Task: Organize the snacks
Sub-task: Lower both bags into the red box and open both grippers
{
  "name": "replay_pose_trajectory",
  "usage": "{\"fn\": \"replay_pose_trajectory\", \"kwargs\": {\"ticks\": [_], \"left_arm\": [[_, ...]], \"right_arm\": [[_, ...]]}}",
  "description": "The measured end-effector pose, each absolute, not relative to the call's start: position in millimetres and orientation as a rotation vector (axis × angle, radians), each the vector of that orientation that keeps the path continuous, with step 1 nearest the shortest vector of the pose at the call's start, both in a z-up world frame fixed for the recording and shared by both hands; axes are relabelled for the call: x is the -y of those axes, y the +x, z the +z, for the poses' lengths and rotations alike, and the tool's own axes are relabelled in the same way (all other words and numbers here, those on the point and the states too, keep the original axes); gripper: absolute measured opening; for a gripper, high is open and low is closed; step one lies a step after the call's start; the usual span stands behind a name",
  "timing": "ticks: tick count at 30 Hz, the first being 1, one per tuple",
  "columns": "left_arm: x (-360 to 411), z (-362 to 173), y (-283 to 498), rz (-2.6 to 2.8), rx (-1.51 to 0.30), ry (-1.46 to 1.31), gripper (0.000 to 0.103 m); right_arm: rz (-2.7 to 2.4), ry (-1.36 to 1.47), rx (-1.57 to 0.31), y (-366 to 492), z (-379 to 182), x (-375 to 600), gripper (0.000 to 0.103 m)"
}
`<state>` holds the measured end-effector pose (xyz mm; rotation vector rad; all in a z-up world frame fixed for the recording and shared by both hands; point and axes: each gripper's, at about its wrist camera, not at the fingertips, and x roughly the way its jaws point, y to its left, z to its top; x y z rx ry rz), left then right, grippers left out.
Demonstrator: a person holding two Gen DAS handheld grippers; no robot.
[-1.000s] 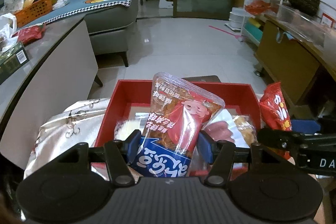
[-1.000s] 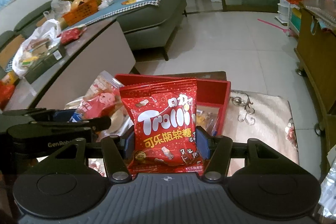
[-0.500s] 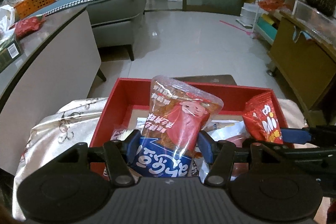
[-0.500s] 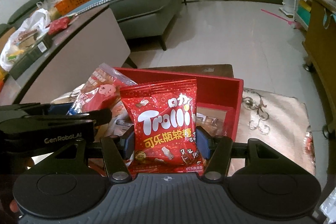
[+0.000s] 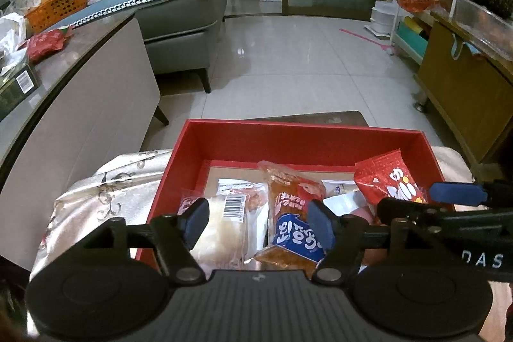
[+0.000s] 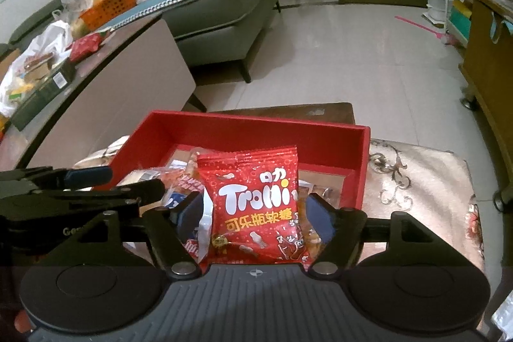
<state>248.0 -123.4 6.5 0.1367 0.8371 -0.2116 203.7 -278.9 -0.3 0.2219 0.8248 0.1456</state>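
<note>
Snack packets (image 5: 288, 213) lie in the box (image 5: 288, 143) on the cloth (image 5: 105, 197).

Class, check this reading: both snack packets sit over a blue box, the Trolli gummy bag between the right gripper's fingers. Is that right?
One detail is wrong: the box is red, not blue, as the right wrist view shows. The Trolli gummy bag does stand between the fingers of the right gripper, whose jaws are opening, and the other snack packet lies in the same box.
</note>
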Motion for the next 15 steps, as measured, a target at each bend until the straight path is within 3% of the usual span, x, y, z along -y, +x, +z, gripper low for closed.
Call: {"fn": "replay_pose_trajectory", "kwargs": {"ticks": [15], "left_arm": [[119, 12, 242, -0.220, -0.824, 0.152, 0.062]], "right_arm": [[0.032, 0.017, -0.814, 206, -6, 269, 0.077]]}}
